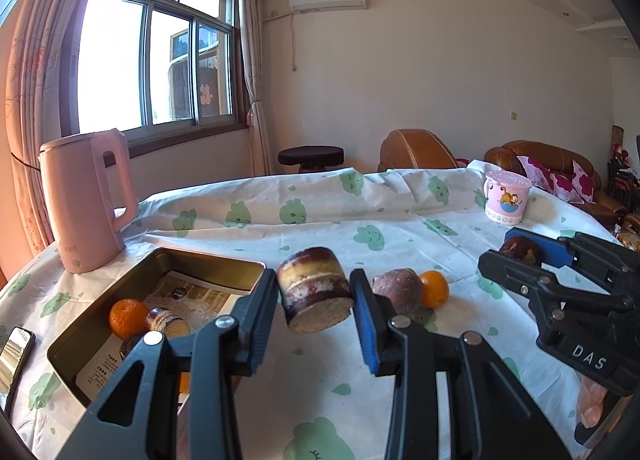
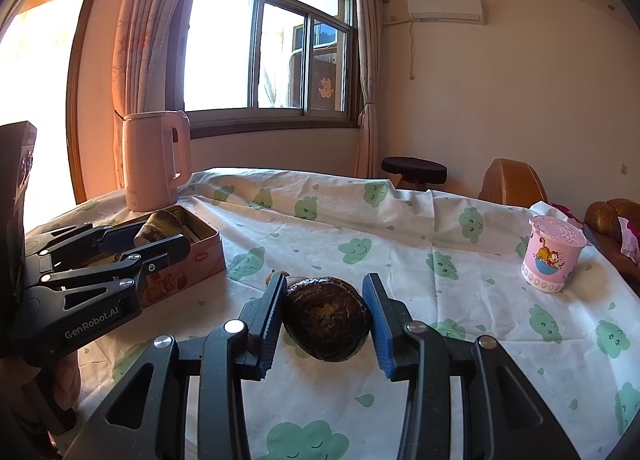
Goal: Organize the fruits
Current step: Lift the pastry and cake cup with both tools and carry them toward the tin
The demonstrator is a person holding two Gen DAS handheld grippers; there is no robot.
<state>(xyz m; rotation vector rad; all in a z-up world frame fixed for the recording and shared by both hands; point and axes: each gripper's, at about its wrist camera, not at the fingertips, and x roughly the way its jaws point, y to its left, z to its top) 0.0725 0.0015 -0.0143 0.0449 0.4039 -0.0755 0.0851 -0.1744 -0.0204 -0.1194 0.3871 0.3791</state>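
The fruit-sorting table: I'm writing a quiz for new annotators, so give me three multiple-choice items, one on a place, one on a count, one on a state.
1. Where does the pink kettle stand?
A. beside the tin box, on its window side
B. inside the tin box
C. next to the cartoon cup

2. How many oranges show in the left wrist view?
A. none
B. two
C. five

3. What is the left gripper doing?
A. hanging open with nothing in it
B. shut on the layered cake piece
C. shut on the kettle handle

Answers:
1 A, the kettle is by the tin box, far from the cartoon cup.
2 B, one orange in the box, one orange on the cloth.
3 B, both pads press the layered cake piece, held off the cloth.
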